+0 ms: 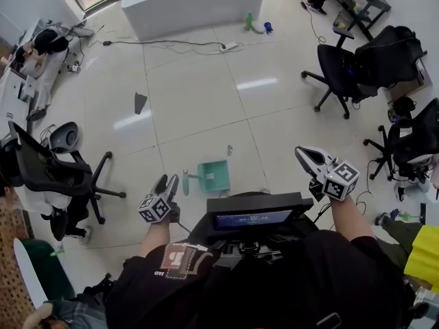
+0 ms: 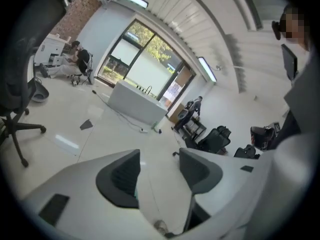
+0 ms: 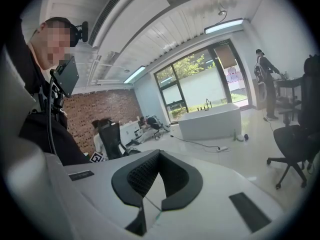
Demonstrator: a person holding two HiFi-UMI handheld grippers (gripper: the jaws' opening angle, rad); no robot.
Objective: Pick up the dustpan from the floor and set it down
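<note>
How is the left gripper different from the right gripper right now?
The left gripper has its jaws apart, while the right gripper has its jaws together. In the head view the left gripper shows right next to the green dustpan lying on the floor. The right gripper shows farther from the dustpan, off on its other side. Both grippers are empty.

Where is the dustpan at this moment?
Head view, low centre: the green dustpan lies on the tiled floor, just right of the left tongs, not held.
</note>
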